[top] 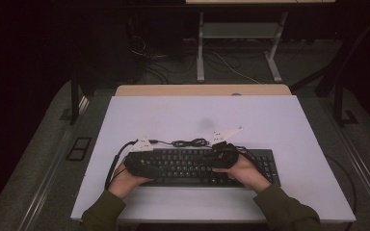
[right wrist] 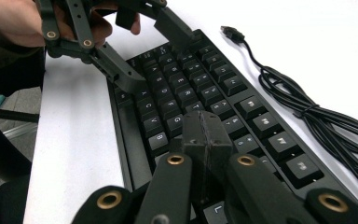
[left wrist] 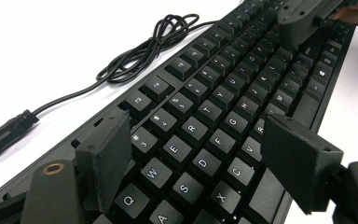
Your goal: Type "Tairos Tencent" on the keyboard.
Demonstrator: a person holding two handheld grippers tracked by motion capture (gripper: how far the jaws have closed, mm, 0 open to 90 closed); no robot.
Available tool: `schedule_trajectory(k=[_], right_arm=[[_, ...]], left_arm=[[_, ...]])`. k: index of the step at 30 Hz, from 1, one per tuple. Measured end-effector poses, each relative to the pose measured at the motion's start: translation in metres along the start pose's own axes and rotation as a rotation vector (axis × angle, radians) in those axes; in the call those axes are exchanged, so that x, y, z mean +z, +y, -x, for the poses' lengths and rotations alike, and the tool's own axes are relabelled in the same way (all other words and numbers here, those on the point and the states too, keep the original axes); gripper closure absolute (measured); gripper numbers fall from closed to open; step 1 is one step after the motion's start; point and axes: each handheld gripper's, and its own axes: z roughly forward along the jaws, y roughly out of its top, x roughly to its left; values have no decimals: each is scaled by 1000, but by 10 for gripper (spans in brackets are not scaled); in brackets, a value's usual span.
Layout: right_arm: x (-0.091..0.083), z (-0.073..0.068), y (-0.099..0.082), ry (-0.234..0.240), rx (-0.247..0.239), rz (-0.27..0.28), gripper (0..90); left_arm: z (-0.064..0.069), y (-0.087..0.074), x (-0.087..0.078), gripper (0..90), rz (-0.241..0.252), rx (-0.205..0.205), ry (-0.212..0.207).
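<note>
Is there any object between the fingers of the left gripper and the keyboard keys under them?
Nothing visible. The left gripper hangs open directly over the keyboard, with bare keys between its fingers. The bundled cable lies beside the keyboard on the table; the shut right gripper is farther along.

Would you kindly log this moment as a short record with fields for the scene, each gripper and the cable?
surface: white table top
main object: black keyboard, lying flat near the person's edge
left gripper: jaws open, straddling the keyboard's left end over the letter keys
right gripper: jaws shut, nothing between them, tips over the middle keys
cable: loosely coiled on the table beyond the keyboard, plug lying free
</note>
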Motion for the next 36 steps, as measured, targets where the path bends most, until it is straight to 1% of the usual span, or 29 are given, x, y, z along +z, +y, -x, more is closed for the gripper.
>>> schedule_trajectory(k=[7, 12, 19, 22, 27, 36], right_arm=[[7, -4, -1, 7, -7, -25, 890], [15, -8, -2, 13, -20, -48, 890], [21, -12, -5, 21, -36, -73, 890], [24, -14, -6, 23, -36, -81, 890], [29, -17, -7, 20, -49, -105, 890], [34, -18, -9, 16, -58, -124, 890]], left_arm=[[0, 0, 0, 237, 2, 2, 1], [0, 0, 0, 237, 4, 4, 0], [0, 0, 0, 238, 3, 4, 2], [0, 0, 0, 238, 2, 5, 2], [1, 0, 0, 238, 3, 3, 3], [1, 0, 0, 238, 5, 5, 3]])
